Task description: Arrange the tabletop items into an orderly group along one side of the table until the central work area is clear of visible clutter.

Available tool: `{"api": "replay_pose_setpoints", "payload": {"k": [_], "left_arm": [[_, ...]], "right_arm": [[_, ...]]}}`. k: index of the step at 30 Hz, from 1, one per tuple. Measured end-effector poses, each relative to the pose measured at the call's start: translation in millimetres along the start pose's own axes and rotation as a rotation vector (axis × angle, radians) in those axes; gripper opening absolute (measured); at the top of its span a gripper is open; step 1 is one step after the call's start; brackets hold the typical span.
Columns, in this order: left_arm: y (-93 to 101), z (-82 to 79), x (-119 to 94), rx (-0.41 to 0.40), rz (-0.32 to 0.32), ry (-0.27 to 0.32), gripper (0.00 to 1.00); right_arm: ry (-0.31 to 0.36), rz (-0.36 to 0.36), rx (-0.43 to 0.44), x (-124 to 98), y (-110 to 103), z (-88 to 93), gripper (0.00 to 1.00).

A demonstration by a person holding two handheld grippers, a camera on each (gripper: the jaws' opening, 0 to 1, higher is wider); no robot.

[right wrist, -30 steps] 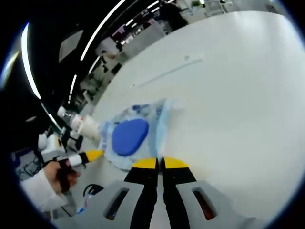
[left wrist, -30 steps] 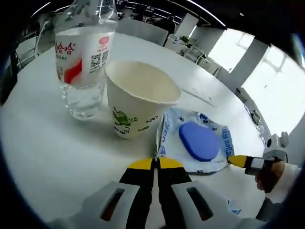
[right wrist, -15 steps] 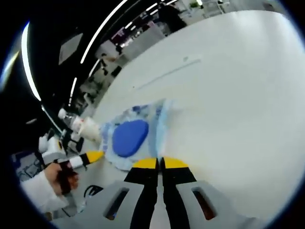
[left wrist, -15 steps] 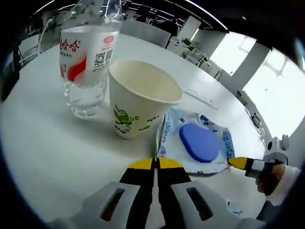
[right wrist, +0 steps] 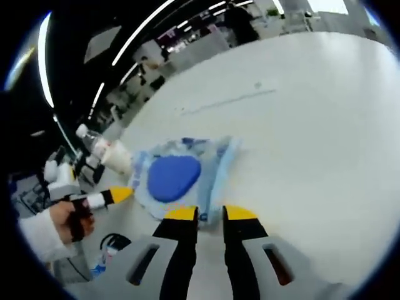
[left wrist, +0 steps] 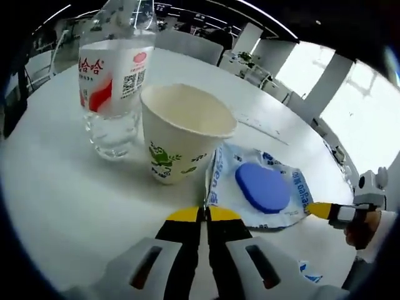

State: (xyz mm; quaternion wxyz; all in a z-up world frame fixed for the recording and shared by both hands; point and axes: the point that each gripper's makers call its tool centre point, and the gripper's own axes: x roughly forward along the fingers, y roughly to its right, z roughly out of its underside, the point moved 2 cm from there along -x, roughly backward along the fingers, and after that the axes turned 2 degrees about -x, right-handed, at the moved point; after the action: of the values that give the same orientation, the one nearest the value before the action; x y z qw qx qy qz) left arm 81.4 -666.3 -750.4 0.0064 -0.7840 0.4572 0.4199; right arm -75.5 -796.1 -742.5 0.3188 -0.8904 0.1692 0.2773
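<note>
1. The right gripper [right wrist: 210, 214] now has a clear gap between its yellow tips, where half a second ago they were pressed together. It has let go and holds nothing.
2. The packet [right wrist: 178, 178], a clear wrapper with blue print and a blue oval pad inside, lies flat on the white table [right wrist: 312, 125] just ahead of those parted tips. I judge it has just been set down, and its near edge may still sit between the jaws.
3. The left gripper [left wrist: 205, 214] is unchanged: its yellow tips are closed tight against each other with nothing between them, resting near the packet [left wrist: 259, 187] edge.
4. In the left gripper view the paper cup [left wrist: 181, 131] stands upright just beside the packet, and the water bottle [left wrist: 112, 81] stands upright just behind the cup. The three items form a tight group, which suits the task. Whether they sit at the table's side cannot be told from here.
5. The bottle's top is cut off by the edge of the left gripper view, so its cap is out of sight.
6. In the right gripper view the bottle [right wrist: 94, 140] and cup [right wrist: 117, 157] are small and hard to make out.
7. A dark cord and a small blue-printed item [right wrist: 106, 253] near the table edge are too blurred to name.
</note>
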Motion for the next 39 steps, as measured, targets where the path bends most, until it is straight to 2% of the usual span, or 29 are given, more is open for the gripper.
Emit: {"api": "replay_pose_setpoints", "payload": {"k": [2,3,5,10,11,12,14,16,20,22,24,26,31,34,39], "left_arm": [[1.1,-1.6,-3.0,-0.002,-0.003,0.018,0.02],[3.2,-3.9,-4.0,-0.033,0.010,0.037,0.06],[8.2,-1.0,-4.9,-0.083,0.039,0.026,0.17],[11.7,4.9,-15.0,-0.033,0.029,0.029,0.36],[12.6,0.9,-17.8,-0.053,0.029,0.061,0.41],[19.3,-8.4,-22.6,-0.090,0.070,0.132,0.47],[25.3,-16.5,-31.3,-0.120,0.105,0.192,0.59],[29.1,-20.5,-40.2,-0.106,0.123,0.221,0.70],[34.6,-13.9,-55.2,-0.067,0.131,0.173,0.80],[37.4,-10.7,-64.4,-0.041,0.130,0.168,0.82],[44.5,-7.4,-77.3,-0.055,0.159,0.171,0.82],[51.4,-1.5,-89.7,-0.054,0.182,0.177,0.84],[55.9,18.4,-115.2,0.000,0.179,0.170,0.83],[55.3,28.6,-127.3,0.008,0.173,0.162,0.82],[51.0,43.3,-144.5,0.017,0.141,0.165,0.80]], "right_arm": [[0.008,-0.005,-0.030,-2.6,-2.9,-2.8,0.23],[0.013,-0.014,-0.055,-4.0,-5.9,-3.8,0.24],[0.020,-0.034,-0.069,-8.0,-11.5,-3.8,0.27],[0.018,-0.048,-0.088,-18.7,-18.2,1.1,0.34],[0.021,-0.059,-0.100,-22.9,-21.2,1.3,0.36],[0.024,-0.064,-0.105,-26.0,-22.9,1.1,0.37],[0.037,-0.079,-0.119,-34.7,-26.4,-0.1,0.39],[0.046,-0.095,-0.118,-44.1,-29.6,-0.2,0.38],[0.056,-0.119,-0.104,-59.2,-34.2,3.7,0.39],[0.064,-0.160,-0.107,-67.2,-40.5,7.8,0.41],[0.057,-0.195,-0.110,-73.9,-44.8,14.1,0.41],[0.060,-0.200,-0.097,-84.1,-45.0,21.1,0.41],[0.075,-0.212,-0.084,-104.9,-45.5,35.1,0.47],[0.041,-0.205,-0.093,-118.2,-44.0,49.0,0.49],[0.026,-0.191,-0.123,-137.8,-41.4,61.8,0.54]]}}
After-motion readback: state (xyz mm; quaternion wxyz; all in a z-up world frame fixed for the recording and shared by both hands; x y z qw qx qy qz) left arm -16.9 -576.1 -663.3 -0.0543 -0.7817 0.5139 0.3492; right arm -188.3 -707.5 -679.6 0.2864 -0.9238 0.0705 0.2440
